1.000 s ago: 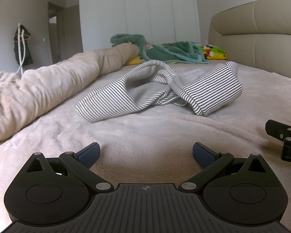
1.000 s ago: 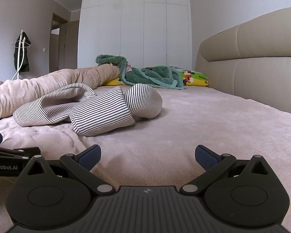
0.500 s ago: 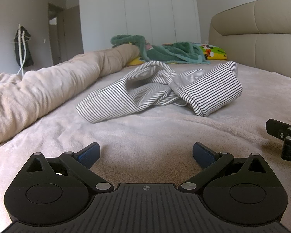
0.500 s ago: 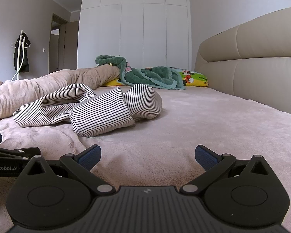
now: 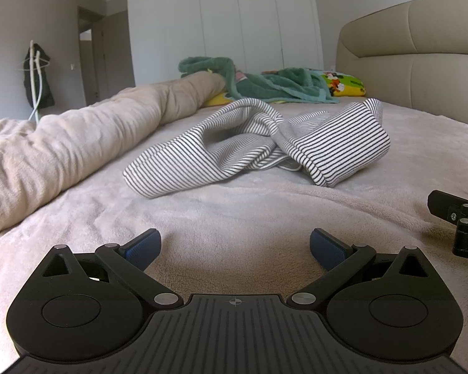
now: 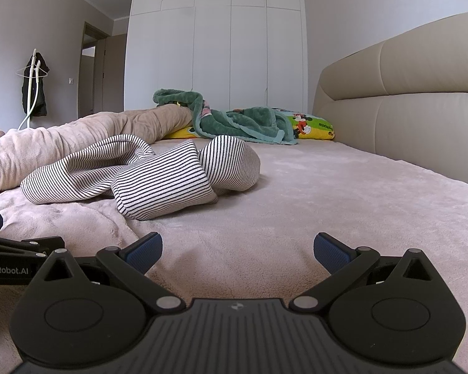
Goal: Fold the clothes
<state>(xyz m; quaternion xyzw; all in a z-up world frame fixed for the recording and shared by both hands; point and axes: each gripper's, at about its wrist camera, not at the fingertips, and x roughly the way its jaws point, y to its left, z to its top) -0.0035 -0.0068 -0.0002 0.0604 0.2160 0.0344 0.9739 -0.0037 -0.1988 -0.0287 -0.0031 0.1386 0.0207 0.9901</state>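
A crumpled black-and-white striped garment (image 5: 255, 143) lies bunched on the beige bed cover (image 5: 234, 212), ahead of both grippers. In the right wrist view the same striped garment (image 6: 146, 174) sits ahead and to the left. My left gripper (image 5: 235, 247) rests low over the cover, open, with nothing between its blue pads. My right gripper (image 6: 237, 249) is likewise open and empty, well short of the garment. Part of the right gripper (image 5: 458, 218) shows at the right edge of the left wrist view, and part of the left gripper (image 6: 12, 258) at the left edge of the right wrist view.
A rolled beige duvet (image 5: 78, 137) runs along the left side. A green blanket (image 6: 234, 121) and a cartoon-print pillow (image 6: 309, 124) lie at the far end. A padded headboard (image 6: 405, 99) stands on the right. White wardrobes (image 6: 215, 46) and a clothes stand (image 6: 32, 90) are behind.
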